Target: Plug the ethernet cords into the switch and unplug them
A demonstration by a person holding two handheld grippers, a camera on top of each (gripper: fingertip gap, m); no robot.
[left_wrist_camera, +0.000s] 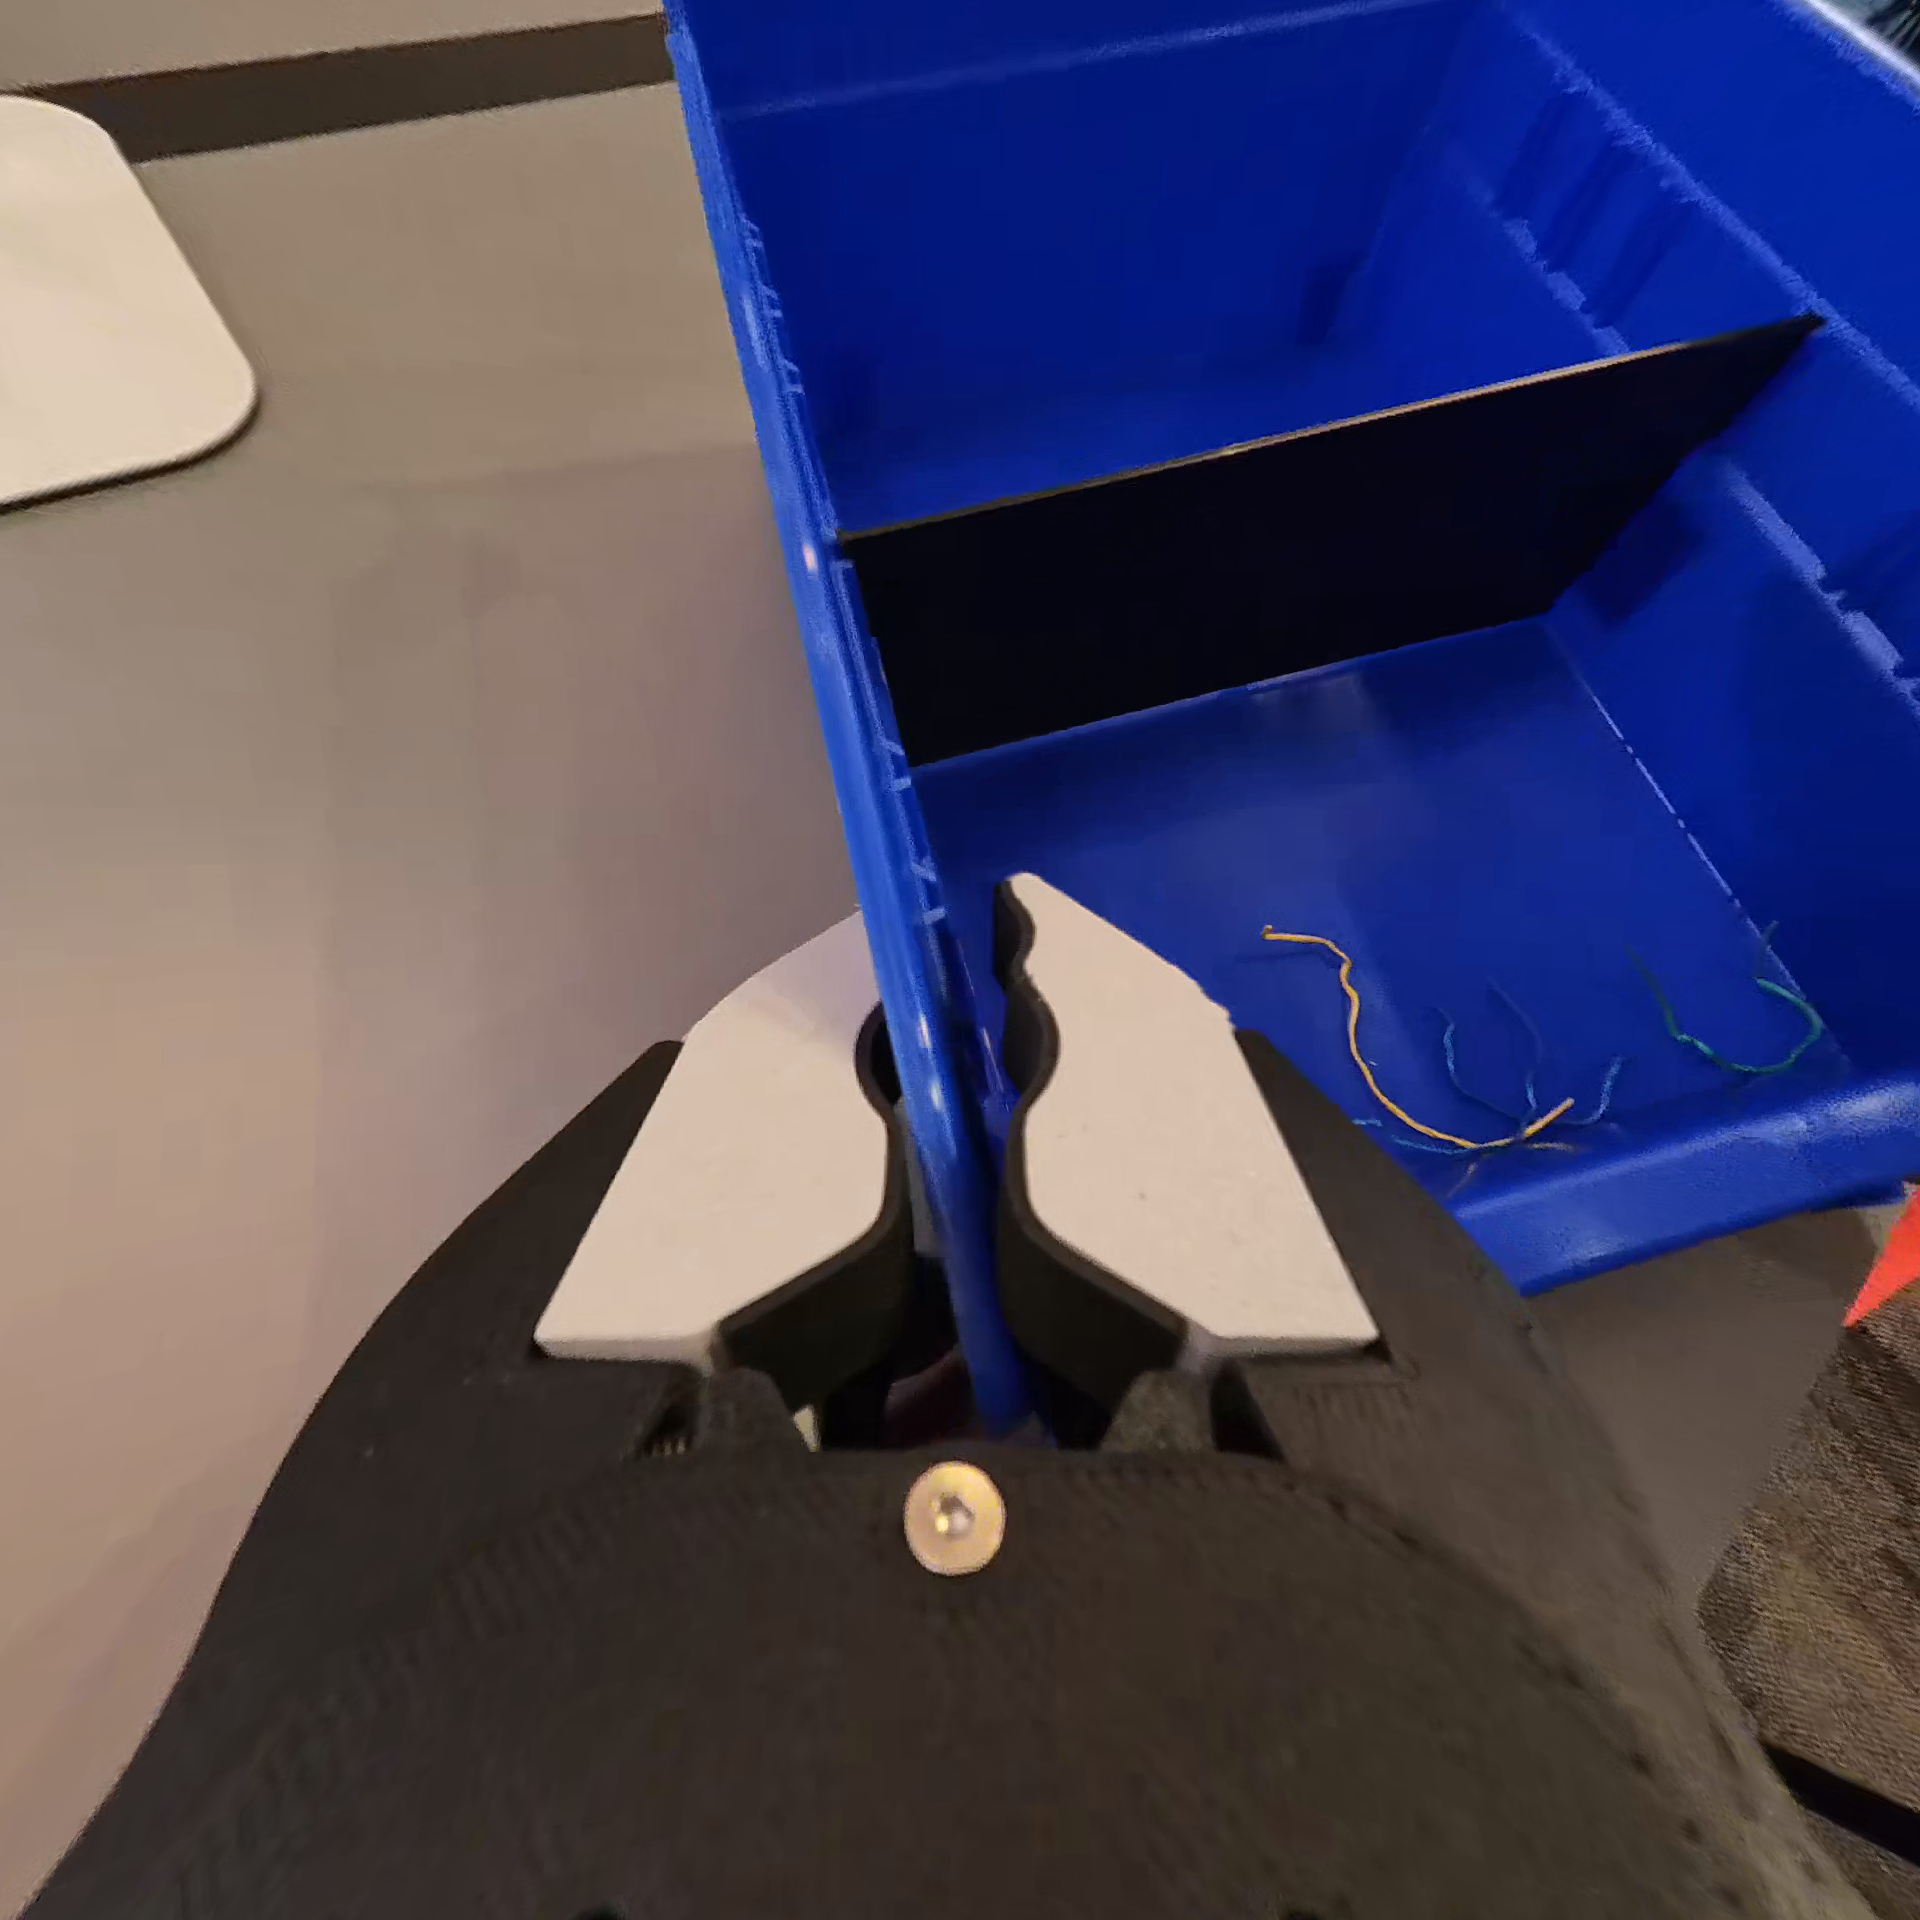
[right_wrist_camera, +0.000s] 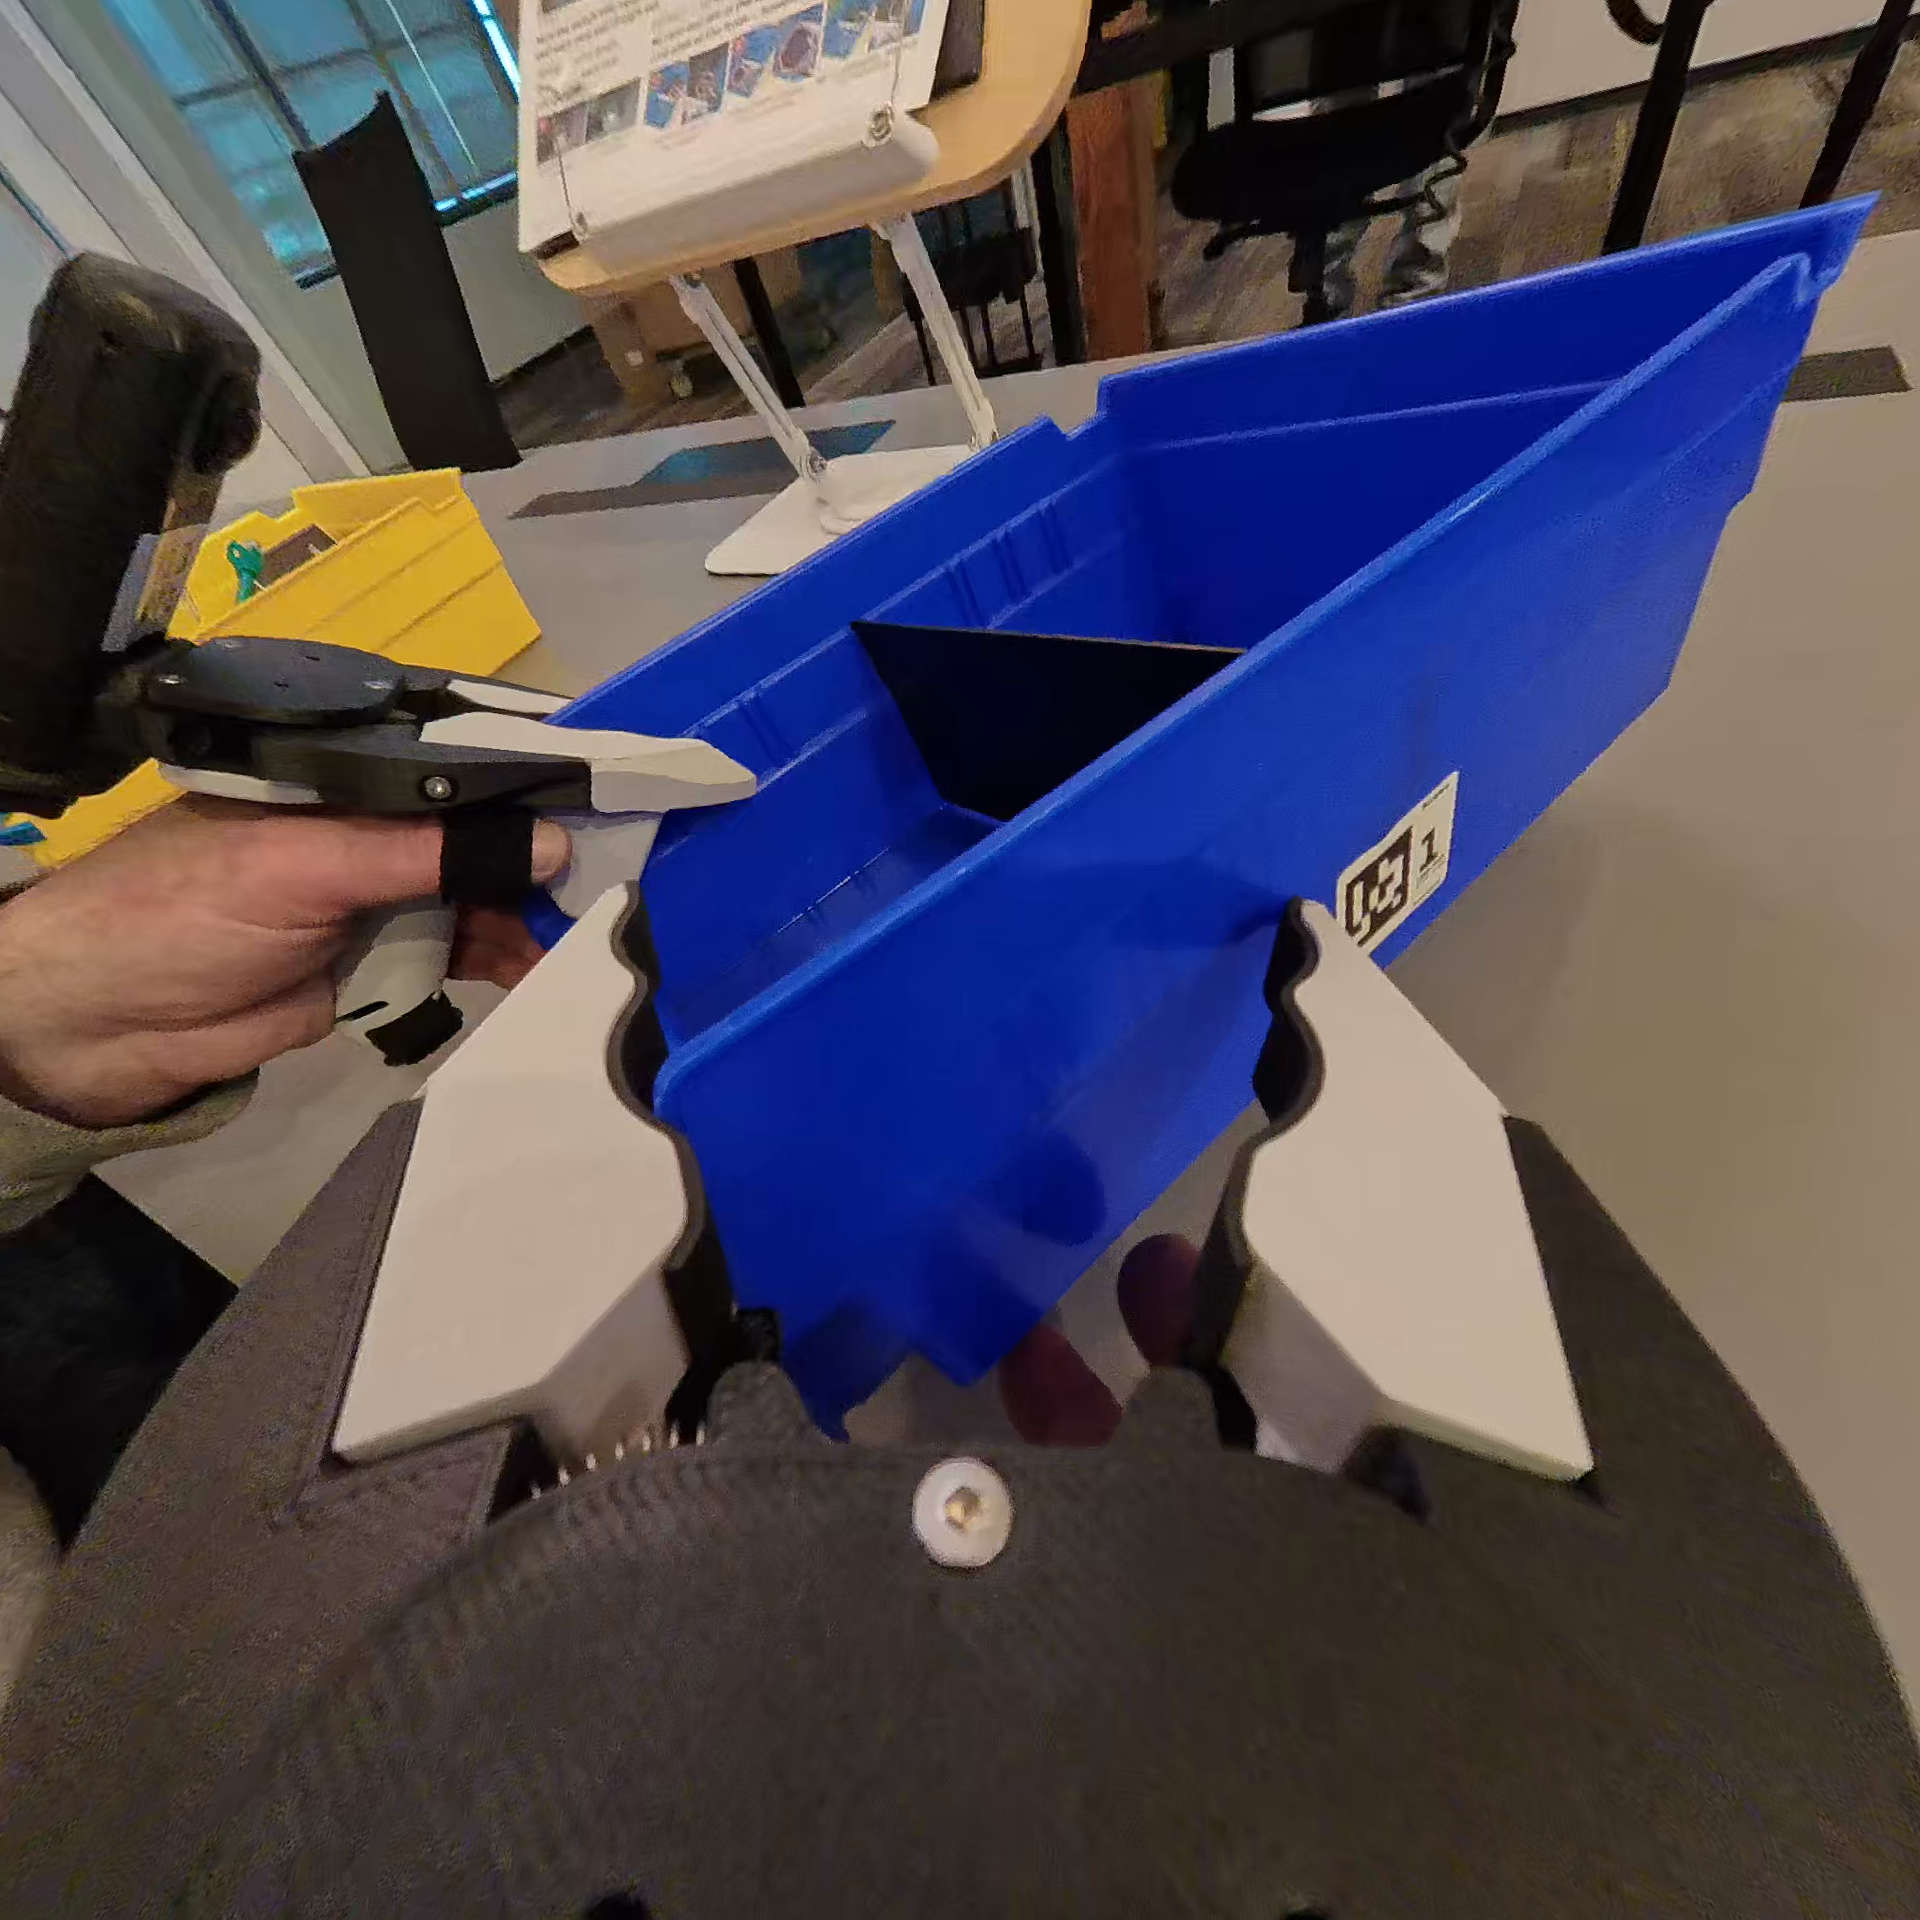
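a: far left, a yellow bin (right_wrist_camera: pixel 364 582) is seen on the grey table (right_wrist_camera: pixel 1662 1039), left alone. just in front of it the left gripper (left_wrist_camera: pixel 951 1049) is held by a hand (right_wrist_camera: pixel 187 935), and its fingers are pinched tight on the side wall of the blue bin (left_wrist_camera: pixel 1247 312).

b: a thin wall is taken edge-on there, so the bin can be tipped or steadied. it is seen tilted, one end raised.

a: moving right, a black divider (left_wrist_camera: pixel 1299 561) is slotted across the bin. in the near compartment only stray wire scraps (left_wrist_camera: pixel 1455 1081) are left.

b: and the right gripper (right_wrist_camera: pixel 966 987)?

a: its fingers are spread wide, the bin's near corner is straddled but not gripped. the wall is not touched by either pad, as far as can be told.

b: so a second grip is probably being lined up. a sticker (right_wrist_camera: pixel 1397 862) is carried on the outer wall, beside the right finger.

a: the ethernet cords and the switch are not shown in either view. nothing can be said of where they lie; plugging is judged not to be in hand here.

b: behind, a white stand (right_wrist_camera: pixel 810 520) is set on the table.
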